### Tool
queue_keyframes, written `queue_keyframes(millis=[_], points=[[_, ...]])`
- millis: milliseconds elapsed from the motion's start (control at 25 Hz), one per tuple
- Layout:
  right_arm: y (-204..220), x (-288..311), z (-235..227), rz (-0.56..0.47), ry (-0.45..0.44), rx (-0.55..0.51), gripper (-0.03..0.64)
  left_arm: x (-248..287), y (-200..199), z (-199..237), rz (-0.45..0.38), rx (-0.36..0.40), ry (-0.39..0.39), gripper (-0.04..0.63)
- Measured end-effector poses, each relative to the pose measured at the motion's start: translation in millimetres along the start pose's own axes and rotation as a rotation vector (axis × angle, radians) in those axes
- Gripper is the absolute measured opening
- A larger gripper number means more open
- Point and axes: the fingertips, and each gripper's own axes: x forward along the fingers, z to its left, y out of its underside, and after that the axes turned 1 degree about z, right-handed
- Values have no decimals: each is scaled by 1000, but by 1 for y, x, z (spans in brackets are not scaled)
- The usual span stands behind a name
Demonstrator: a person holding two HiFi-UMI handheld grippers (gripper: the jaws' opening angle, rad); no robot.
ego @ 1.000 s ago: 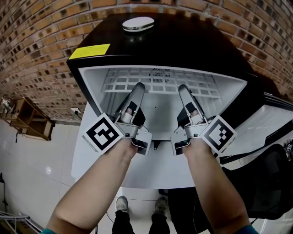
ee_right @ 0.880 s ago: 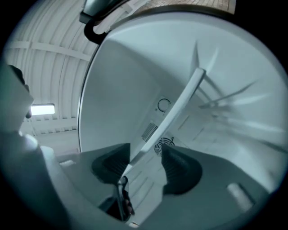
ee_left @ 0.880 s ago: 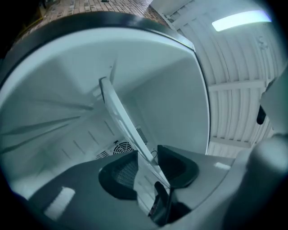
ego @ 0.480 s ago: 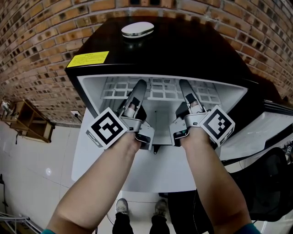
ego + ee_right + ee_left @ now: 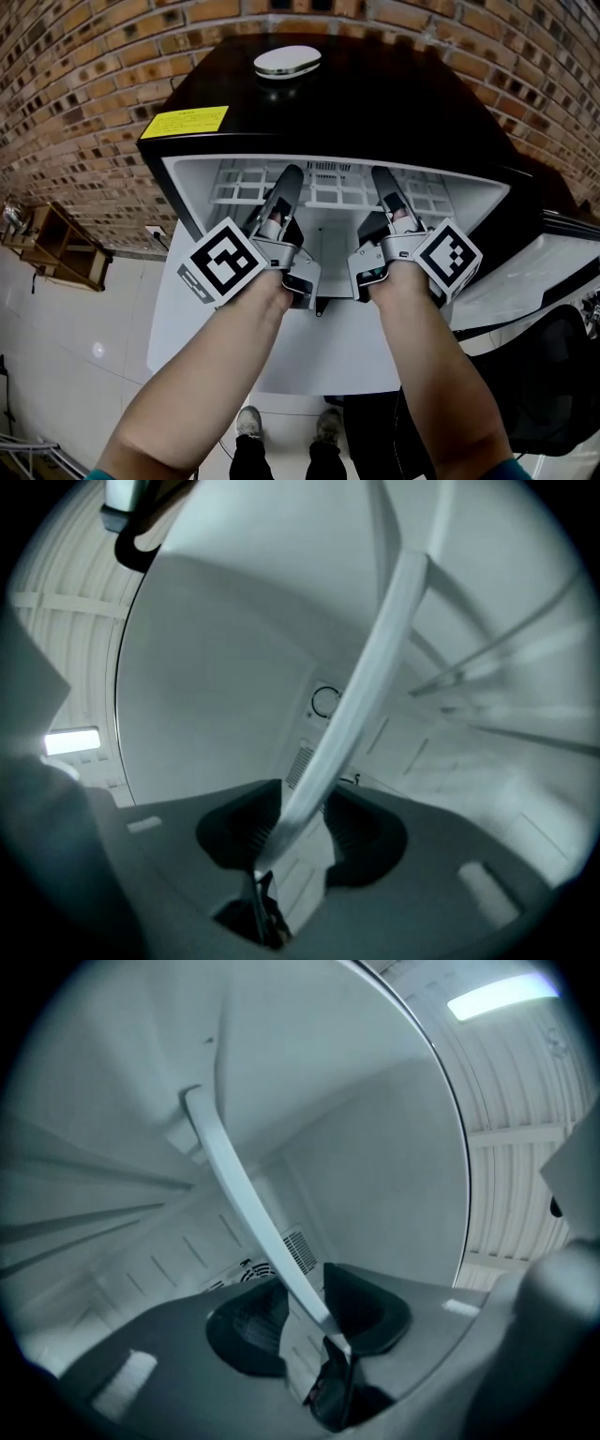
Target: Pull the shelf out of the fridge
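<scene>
Shelf [image 5: 333, 187], one; left gripper [image 5: 286, 178], right gripper [image 5: 384, 178] both just closed on its bar.

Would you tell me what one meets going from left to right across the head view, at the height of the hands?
Wooden rack, left gripper, right gripper, open fridge door. Both claws have just been closing, each around the shelf's front bar.

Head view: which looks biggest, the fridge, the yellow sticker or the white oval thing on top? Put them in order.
1. fridge
2. yellow sticker
3. white oval thing
The last two look nearly alike, and the oval thing sits farther back, so that's unsure.
</scene>
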Motion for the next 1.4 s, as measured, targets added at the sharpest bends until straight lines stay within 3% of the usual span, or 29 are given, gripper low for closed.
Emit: queue_keyframes(millis=[480,1400], points=[[3,-4,-2,10,55,87,94,-4,3,0,35,-72,-59,61],[20,-55,19,20,66,119,80,-53,22,-24,71,-89,-44,58]])
